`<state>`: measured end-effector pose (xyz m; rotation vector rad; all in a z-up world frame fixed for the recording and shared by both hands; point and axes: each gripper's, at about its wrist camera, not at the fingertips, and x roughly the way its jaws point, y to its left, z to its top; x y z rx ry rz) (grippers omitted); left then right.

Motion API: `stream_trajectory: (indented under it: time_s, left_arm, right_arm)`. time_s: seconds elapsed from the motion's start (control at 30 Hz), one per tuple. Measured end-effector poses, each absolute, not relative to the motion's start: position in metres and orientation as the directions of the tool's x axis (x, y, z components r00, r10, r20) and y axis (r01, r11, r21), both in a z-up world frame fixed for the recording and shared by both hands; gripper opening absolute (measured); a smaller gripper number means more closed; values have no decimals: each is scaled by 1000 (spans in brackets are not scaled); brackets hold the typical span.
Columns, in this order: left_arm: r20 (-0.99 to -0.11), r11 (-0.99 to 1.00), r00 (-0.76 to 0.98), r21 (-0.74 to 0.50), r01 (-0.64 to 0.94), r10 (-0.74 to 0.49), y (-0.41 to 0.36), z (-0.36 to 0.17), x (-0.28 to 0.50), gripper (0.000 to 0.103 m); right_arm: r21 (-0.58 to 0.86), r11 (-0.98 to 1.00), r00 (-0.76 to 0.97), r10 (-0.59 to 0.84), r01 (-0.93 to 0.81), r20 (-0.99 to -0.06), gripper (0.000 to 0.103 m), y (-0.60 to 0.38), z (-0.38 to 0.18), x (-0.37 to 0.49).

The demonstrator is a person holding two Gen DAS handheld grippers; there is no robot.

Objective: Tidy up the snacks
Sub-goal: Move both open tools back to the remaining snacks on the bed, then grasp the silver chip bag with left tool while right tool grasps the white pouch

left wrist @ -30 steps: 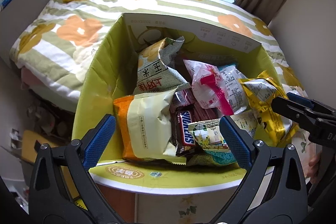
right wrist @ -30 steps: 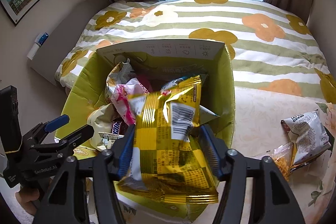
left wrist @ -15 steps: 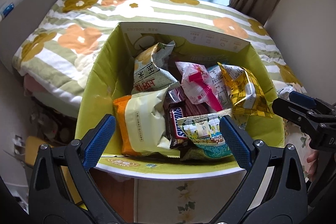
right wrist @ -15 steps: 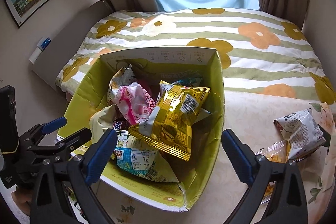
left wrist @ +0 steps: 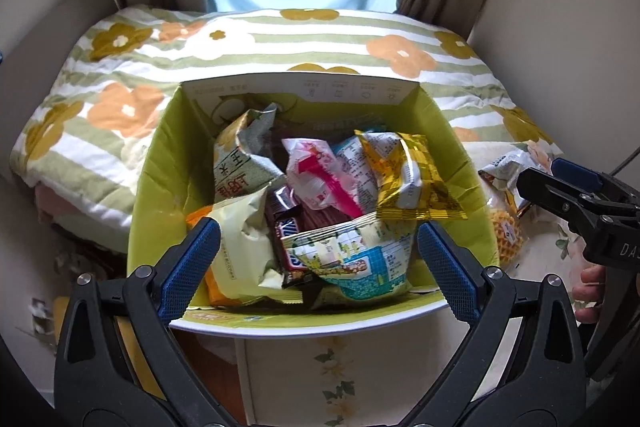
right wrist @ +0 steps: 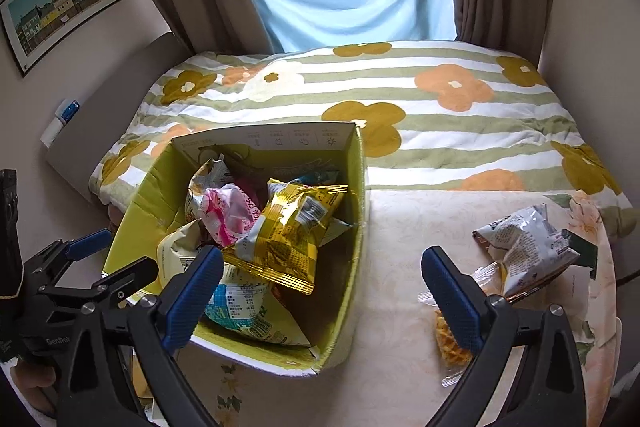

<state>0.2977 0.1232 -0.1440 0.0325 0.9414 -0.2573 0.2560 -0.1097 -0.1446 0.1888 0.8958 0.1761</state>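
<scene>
A yellow-green cardboard box (left wrist: 160, 163) (right wrist: 358, 211) holds several snack packets. On top of the pile lies a gold foil bag (left wrist: 412, 179) (right wrist: 288, 231), beside a pink and white packet (left wrist: 316, 175) (right wrist: 226, 211), a pale yellow bag (left wrist: 236, 247) and a chocolate bar (left wrist: 288, 239). My left gripper (left wrist: 318, 259) hangs open above the box's near edge, empty. My right gripper (right wrist: 322, 279) stands open over the box's right wall, nothing between its fingers. On the table to the right lie a silver-white packet (right wrist: 528, 247) and a wrapped waffle (right wrist: 450, 343).
The box stands on a table with a pale floral cloth (right wrist: 400, 227). Behind it is a bed with a striped flowered cover (right wrist: 360, 95), then curtains and a window. A framed picture (right wrist: 60, 3) hangs on the left wall. A hand (left wrist: 592, 291) holds the right gripper.
My right gripper opened and let go of the gold foil bag, which now lies on the pile in the box. Both grippers drew back and up from the box.
</scene>
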Motion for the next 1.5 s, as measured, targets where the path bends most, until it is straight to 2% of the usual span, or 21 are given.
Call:
stream_trajectory:
  time_s: [0.3,0.7,1.03,1.5]
  left_arm:
    - [-793,949,553,-99,301,-258,49,-132,285,99]
    - [-821,934,490,-137,329,-293,-81,-141,292,99]
    - [-871,933,382,-198,301,-308,-181,-179,334,99]
    - [-953,949,184,-190,249,-240,-260,-259,390,99]
  right_arm:
    - [210,977,664,135,33,-736,99,-188,-138,223]
    - [206,975,583,118,87,-804,99,-315,-158,194]
    - [151,989,521,127,3,-844,99,-375,-192,200]
    - [137,968,423,216,-209,-880,99,-394,-255,233]
